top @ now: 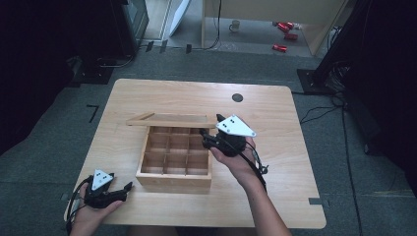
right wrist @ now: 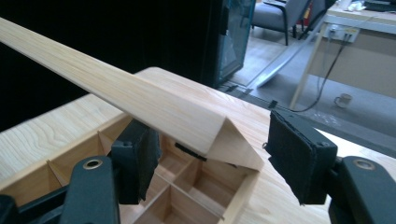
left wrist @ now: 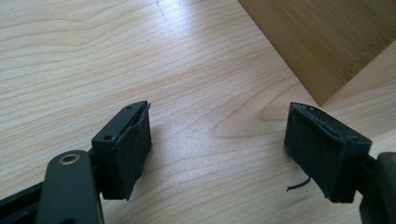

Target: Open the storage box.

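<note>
Nearest the person, the left gripper rests on the table by the near left corner of the wooden box, its jaws spread wide with nothing between them; the left gripper view shows only bare tabletop between the pads and a box corner just beyond. Farther in, the right gripper hovers at the box's far right corner, where the hinged lid stands raised along the far edge. In the right gripper view the lid's corner sits between the two jaws, which stand about half open; the left pad lies close under the lid, but whether it actually touches cannot be told, and the right pad is clearly apart from the wood. The step in hand looks like swinging the lid on its hinge, most likely opening it, with the compartments already exposed. The next move probably calls for carrying that corner along the hinge's arc while the box stays put, perhaps steadied by the left gripper. The hinges are hidden behind the lid, the compartments look empty though their floors are partly shadowed, and the room beyond the table is dark.
</note>
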The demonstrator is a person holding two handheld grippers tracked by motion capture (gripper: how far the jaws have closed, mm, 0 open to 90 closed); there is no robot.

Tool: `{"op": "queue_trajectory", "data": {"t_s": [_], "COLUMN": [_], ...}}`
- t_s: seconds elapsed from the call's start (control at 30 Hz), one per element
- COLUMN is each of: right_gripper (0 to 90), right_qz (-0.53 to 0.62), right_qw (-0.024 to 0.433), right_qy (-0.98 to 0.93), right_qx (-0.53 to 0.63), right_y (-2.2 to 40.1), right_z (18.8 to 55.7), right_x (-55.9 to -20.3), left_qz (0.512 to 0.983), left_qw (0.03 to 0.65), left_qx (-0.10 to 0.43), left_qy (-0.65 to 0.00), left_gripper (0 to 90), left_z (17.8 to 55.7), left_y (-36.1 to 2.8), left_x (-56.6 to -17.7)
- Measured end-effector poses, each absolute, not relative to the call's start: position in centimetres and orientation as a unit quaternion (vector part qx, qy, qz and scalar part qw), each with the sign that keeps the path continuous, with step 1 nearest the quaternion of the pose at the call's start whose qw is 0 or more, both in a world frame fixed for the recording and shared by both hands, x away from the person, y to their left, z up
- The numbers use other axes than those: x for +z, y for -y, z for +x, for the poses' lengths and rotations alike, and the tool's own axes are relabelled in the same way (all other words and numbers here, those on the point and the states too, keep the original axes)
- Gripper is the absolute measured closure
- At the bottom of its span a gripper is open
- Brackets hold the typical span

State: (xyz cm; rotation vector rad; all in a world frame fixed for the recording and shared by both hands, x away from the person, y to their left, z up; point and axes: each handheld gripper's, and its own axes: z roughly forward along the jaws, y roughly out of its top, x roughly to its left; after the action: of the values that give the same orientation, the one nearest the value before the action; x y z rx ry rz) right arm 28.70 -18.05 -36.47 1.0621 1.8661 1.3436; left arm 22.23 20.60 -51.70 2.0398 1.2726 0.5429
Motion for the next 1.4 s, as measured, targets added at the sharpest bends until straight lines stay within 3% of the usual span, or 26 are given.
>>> {"op": "queue_trajectory", "data": {"t_s": [1.4], "right_gripper": [41.2], "right_qz": [0.422], "right_qw": [0.257], "right_qy": [-0.691], "right_qx": [0.528], "right_y": [18.2], "right_z": [36.7], "right_x": [-38.6], "left_qz": [0.776], "left_qw": [0.341], "left_qx": [0.199], "left_qy": [-0.491], "left_gripper": [23.9], "left_z": [22.4], "left_y": [-20.8], "left_x": [-51.7]}}
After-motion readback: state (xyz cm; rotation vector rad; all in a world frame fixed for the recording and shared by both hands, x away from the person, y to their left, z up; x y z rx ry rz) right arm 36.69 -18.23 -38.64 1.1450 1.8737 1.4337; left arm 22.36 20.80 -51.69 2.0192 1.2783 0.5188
